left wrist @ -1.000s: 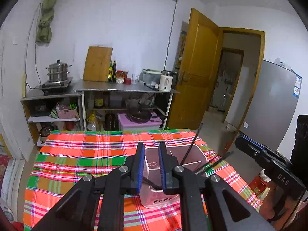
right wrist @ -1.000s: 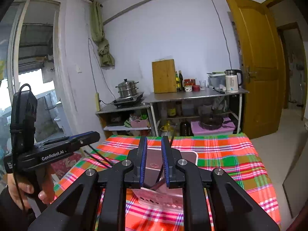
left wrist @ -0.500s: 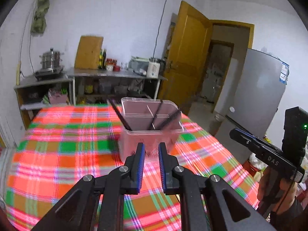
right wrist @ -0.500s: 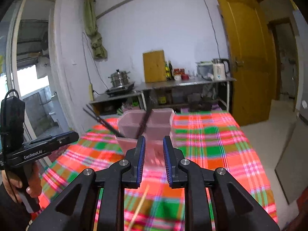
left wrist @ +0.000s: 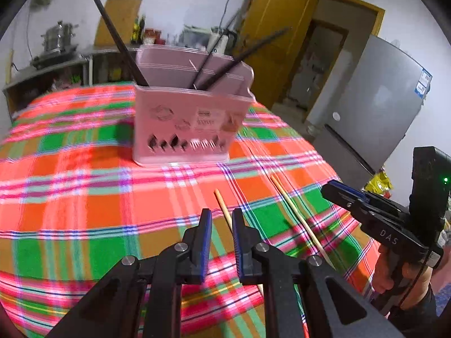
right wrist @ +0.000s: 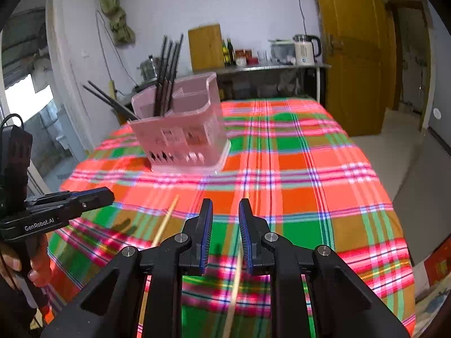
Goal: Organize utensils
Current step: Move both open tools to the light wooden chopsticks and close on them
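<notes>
Left claw [left wrist: 221,226]: slightly parted, empty, over a wooden chopstick [left wrist: 223,207].
Right claw [right wrist: 225,219]: open, empty.
Pink holder [left wrist: 186,121]: holds black chopsticks [left wrist: 118,39].

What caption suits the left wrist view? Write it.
Left gripper poised over a wooden chopstick; pink holder of dark chopsticks behind.

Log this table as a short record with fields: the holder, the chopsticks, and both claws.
surface: plaid tablecloth
holder: pink utensil holder, upright on the cloth
in holder: black chopsticks, leaning
loose: two wooden chopsticks lying on the cloth, outside the holder
left claw: slightly open, gripping nothing
right claw: open, gripping nothing
</notes>
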The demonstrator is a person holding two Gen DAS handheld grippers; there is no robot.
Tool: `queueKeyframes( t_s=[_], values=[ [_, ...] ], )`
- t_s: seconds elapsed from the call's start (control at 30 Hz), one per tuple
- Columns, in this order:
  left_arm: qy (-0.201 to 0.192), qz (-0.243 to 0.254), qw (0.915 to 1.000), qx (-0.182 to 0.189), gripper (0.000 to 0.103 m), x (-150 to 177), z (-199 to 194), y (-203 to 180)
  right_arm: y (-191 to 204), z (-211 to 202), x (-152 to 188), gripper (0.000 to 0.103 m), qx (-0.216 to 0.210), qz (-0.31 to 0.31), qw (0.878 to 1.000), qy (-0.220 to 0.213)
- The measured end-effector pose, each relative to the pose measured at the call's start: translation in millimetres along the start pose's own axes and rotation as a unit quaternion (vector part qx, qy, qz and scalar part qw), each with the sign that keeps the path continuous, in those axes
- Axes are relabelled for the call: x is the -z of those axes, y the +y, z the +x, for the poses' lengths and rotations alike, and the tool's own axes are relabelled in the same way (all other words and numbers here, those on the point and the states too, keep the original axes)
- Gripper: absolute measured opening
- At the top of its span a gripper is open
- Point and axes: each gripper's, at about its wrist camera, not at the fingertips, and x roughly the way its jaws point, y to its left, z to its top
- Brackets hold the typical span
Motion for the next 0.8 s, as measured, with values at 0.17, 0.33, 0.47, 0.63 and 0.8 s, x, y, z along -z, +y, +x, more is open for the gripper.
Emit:
queueKeyframes(
  t_s=[0.17,0.33,0.47,0.63,0.8],
  values=[
    [0.031,-0.007,0.9995,-0.004,0.014,2.6,27.3,-2.4,-7.9,18.0,8.1,0.019,0.002,0.005,0.999,0.031],
    [0.052,-0.011,0.9986,-0.007,0.014,4.1,50.5,-4.6,-12.0,35.6,14.2,0.019,0.003,0.007,0.998,0.055],
    [0.065,-0.013,0.9977,-0.017,0.014,3.1,64.8,-5.7,-10.9,47.5,14.8,0.019,0.004,0.002,0.997,0.071],
    [0.065,-0.002,0.9974,-0.03,0.014,1.3,73.0,-10.6,-8.3,60.8,9.4,0.019,0.014,-0.011,0.996,0.091],
    [0.063,0.021,0.9967,-0.047,0.014,1.7,76.6,-18.8,-9.9,75.0,7.8,0.019,0.024,-0.014,0.993,0.114]
  ],
)
